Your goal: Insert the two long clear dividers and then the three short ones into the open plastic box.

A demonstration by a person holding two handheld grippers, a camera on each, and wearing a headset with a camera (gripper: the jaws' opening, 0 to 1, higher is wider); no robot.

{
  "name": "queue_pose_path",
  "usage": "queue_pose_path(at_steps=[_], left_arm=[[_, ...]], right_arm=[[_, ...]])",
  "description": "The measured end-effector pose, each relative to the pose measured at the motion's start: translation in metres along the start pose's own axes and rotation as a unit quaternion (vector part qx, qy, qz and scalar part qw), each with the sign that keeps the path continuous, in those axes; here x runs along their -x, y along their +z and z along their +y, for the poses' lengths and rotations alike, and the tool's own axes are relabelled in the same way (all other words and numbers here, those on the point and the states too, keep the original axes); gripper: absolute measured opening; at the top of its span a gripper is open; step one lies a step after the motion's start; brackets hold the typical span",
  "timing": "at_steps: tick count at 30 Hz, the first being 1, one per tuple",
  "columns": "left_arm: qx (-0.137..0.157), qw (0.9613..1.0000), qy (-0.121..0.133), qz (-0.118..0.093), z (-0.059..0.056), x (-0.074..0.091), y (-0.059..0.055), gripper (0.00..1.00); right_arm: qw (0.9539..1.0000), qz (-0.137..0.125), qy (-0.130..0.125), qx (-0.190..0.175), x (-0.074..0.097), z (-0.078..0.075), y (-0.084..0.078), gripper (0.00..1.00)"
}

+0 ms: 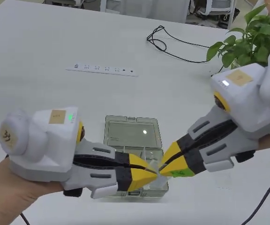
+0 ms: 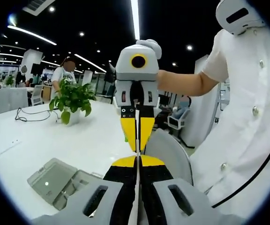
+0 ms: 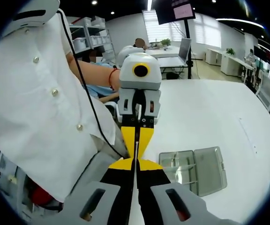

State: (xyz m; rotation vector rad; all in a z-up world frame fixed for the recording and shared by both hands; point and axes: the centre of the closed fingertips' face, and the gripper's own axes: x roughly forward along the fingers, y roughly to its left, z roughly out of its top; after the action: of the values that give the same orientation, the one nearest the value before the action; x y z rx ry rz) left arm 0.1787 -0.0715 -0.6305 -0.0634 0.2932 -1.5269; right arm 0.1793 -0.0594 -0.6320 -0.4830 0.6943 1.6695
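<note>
The open clear plastic box (image 1: pixel 125 149) lies on the white table, its lid (image 1: pixel 133 132) folded back flat; long dividers stand inside it. Just above the box's near right part, my left gripper (image 1: pixel 153 174) and right gripper (image 1: pixel 162 168) meet tip to tip. Both are shut, pinching a small clear divider (image 1: pixel 155 165) between them. In the left gripper view my own yellow tips (image 2: pixel 137 158) face the right gripper (image 2: pixel 137 149), and the box (image 2: pixel 55 180) sits low on the left. In the right gripper view my tips (image 3: pixel 136 160) face the left gripper (image 3: pixel 136 153), with the box (image 3: pixel 191 168) to the right.
A white power strip (image 1: pixel 101 69) lies further back on the table. A black cable (image 1: pixel 172 44) loops at the back. A potted plant (image 1: pixel 252 40) stands at the far right. The person's white shirt (image 2: pixel 247 117) is close behind the grippers.
</note>
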Motion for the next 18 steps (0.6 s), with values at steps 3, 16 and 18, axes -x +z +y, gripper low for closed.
queue_pose_path(at_steps=[3,16,18], left_arm=[[-0.003,1.0,-0.001,0.0,-0.0008,0.0009,-0.0002,0.0],[0.002,1.0,0.007,-0.002,0.0004,0.0026,-0.0018,0.0],[0.002,0.9999,0.01,-0.003,0.0016,0.0032,-0.0018,0.0]], right_arm=[[1.0,0.0,0.002,0.0,-0.0006,0.0009,0.0005,0.03],[1.0,0.004,0.002,0.003,-0.0039,0.0027,0.0021,0.02],[1.0,0.004,0.002,0.004,-0.0041,0.0019,0.0027,0.02]])
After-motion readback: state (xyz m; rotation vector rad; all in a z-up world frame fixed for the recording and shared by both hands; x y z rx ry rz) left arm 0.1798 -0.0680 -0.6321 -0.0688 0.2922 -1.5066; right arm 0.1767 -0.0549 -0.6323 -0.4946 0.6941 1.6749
